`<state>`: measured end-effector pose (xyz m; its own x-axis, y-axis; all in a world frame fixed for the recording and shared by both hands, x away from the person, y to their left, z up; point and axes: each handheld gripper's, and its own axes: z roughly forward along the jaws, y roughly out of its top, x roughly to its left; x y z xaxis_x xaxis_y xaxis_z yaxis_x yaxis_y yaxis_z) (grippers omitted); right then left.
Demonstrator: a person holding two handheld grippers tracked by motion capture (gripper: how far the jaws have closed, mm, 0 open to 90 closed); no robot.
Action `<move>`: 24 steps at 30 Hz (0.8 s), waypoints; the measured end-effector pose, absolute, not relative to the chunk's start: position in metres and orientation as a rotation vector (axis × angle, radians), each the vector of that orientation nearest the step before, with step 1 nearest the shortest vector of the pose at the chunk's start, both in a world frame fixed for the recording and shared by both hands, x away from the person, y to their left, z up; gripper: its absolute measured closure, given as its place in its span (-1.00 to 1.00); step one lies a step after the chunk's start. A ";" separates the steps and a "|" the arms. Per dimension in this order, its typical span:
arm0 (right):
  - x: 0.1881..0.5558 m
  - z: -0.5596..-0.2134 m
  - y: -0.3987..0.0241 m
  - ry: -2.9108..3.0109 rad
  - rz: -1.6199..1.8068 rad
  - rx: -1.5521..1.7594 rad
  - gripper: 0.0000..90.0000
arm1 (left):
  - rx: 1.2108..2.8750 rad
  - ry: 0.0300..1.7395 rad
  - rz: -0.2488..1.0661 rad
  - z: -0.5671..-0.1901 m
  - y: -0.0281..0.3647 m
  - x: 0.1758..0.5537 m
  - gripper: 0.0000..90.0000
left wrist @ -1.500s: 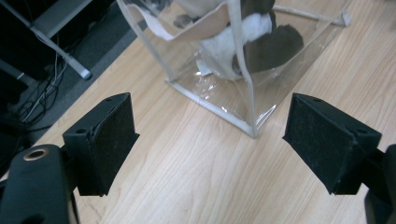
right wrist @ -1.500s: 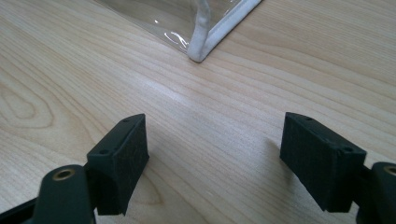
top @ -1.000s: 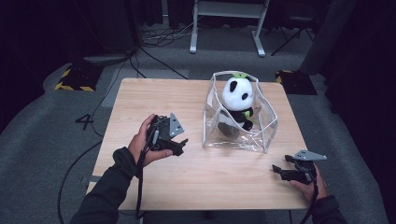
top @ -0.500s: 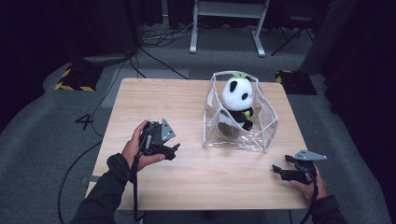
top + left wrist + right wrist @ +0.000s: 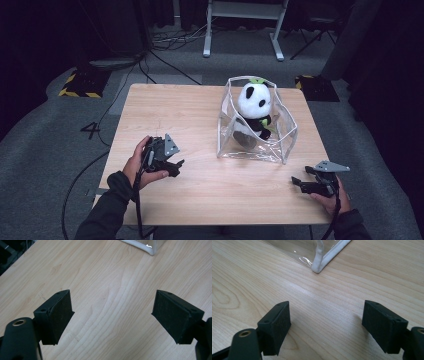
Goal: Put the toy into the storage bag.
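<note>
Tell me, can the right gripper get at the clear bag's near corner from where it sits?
Probably yes: the right gripper is open, and bare table lies between it and the clear bag.

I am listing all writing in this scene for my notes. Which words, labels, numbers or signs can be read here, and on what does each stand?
"4": a dark mark on the grey floor, left of the table.
No readable text on the panda toy, the clear bag or the grippers.
The yellow-black striped plates bear stripes, no words.
</note>
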<state>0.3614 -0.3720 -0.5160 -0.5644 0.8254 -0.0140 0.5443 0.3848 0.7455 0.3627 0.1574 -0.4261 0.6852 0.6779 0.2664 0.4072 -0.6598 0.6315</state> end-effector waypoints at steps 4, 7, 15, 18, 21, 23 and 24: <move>0.361 -0.516 -0.372 2.265 1.003 1.186 -0.49 | 2.363 0.846 0.663 -0.432 0.162 0.362 -0.64; 0.361 -0.516 -0.372 2.265 1.004 1.186 -0.49 | 2.365 0.860 0.650 -0.437 0.164 0.362 -0.64; 0.361 -0.516 -0.372 2.265 1.004 1.186 -0.49 | 2.373 0.881 0.637 -0.447 0.170 0.362 -0.64; 0.361 -0.516 -0.372 2.265 1.003 1.186 -0.49 | 2.377 0.888 0.630 -0.451 0.171 0.363 -0.64; 0.361 -0.516 -0.372 2.264 1.004 1.186 -0.49 | 2.381 0.891 0.628 -0.455 0.173 0.363 -0.64; 0.361 -0.516 -0.372 2.265 1.003 1.186 -0.49 | 2.393 0.899 0.628 -0.459 0.175 0.362 -0.64; 0.361 -0.516 -0.372 2.264 1.004 1.186 -0.49 | 2.393 0.899 0.628 -0.459 0.175 0.362 -0.64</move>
<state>0.3614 -0.3720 -0.5161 -0.5640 0.8257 -0.0142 0.5437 0.3841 0.7462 0.3622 0.1751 -0.4590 0.6752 0.6976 0.2396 0.4652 -0.6549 0.5956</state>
